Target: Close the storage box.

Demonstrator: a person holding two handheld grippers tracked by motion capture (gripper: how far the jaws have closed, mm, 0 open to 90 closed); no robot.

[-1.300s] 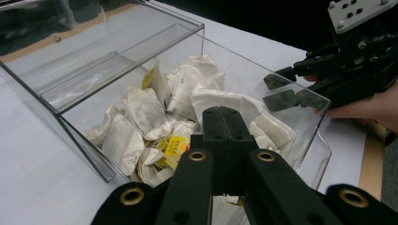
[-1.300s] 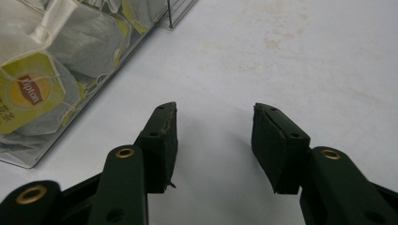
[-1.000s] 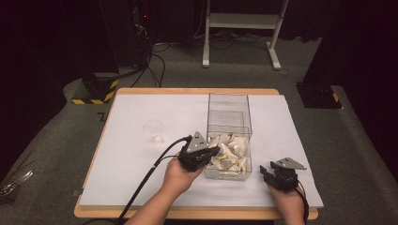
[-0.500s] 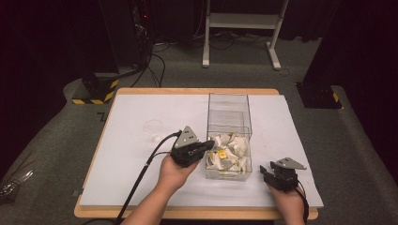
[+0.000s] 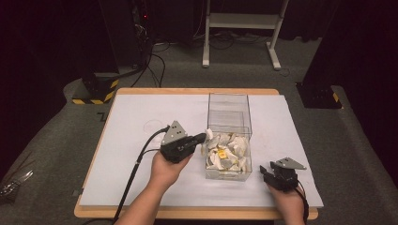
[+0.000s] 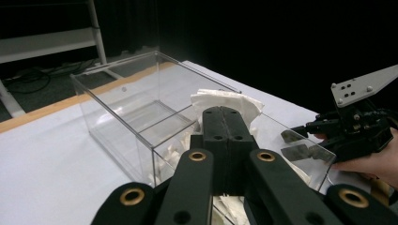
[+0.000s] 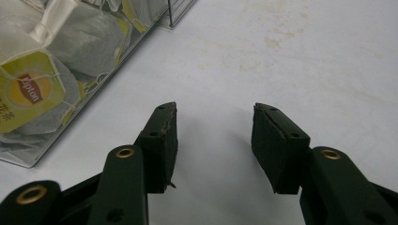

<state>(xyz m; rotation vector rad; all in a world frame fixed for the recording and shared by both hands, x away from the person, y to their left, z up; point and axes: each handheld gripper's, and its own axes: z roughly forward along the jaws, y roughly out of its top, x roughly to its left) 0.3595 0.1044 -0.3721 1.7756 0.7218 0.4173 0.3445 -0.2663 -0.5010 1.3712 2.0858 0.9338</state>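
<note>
Counter (image 5: 141, 187) with a white top carries everything, and a wooden edge shows along its far and near sides. A clear box (image 5: 228, 110) stands right of the middle, long axis running away from the person, split by a clear wall into two compartments; the far one looks bare, the near one is heaped with tea bags (image 5: 227, 152). In the right tool view the bags press against the box wall, and one yellow tag (image 7: 28, 91) reads Lipton. The left tool (image 5: 202, 137) hangs just left of the near compartment, tilted toward it, its tip at the box rim. In the left tool view its jaws lie flat together, closed, with a white bag (image 6: 225, 101) right past their tips; whether they pinch any of it I cannot tell, since the jaws hide the contact. A black cable (image 5: 136, 168) trails from this tool toward the near edge of the counter. The right tool (image 5: 264, 172) rests low by the near right corner of the box, near it but apart. In its own view the jaws stand partly apart with nothing between them, only white surface below.
</note>
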